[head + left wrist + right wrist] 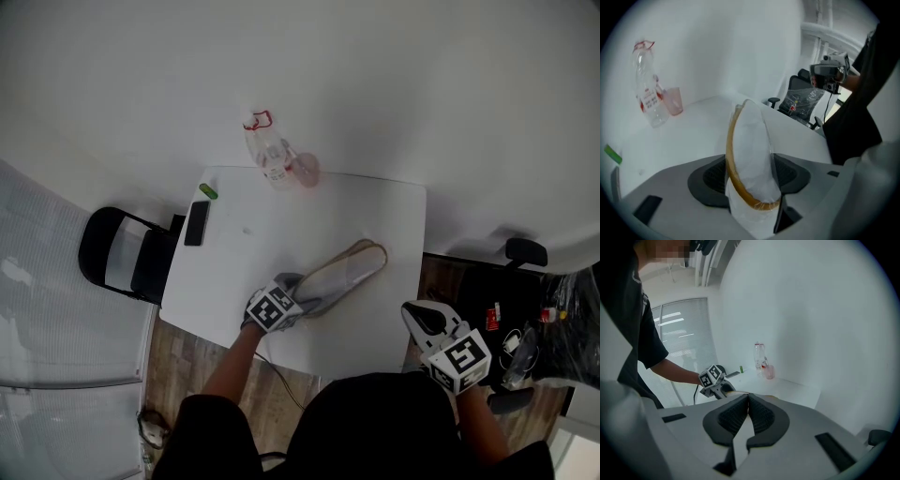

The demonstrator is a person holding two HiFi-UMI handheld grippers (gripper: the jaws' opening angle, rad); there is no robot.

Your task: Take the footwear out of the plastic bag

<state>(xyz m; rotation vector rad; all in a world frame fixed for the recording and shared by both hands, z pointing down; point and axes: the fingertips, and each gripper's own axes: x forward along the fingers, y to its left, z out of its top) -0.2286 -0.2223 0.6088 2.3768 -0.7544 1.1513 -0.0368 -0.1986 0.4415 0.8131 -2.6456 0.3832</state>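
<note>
Footwear, a tan-rimmed slipper [352, 270] wrapped in its plastic bag [754, 140], lies near the table's [244, 244] front edge, one end clamped by the left gripper [298, 298], probably to anchor it, while the right gripper [422, 319] hangs beyond the table's right edge, jaws together and empty.

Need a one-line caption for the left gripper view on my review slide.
Left tool grips the bagged slipper by one end; bottle and pink cup stand at the table's far edge.

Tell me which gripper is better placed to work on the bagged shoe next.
Left, likely: the left gripper clamps the bagged shoe on the table; the right gripper hangs shut and empty beyond its edge.
</note>
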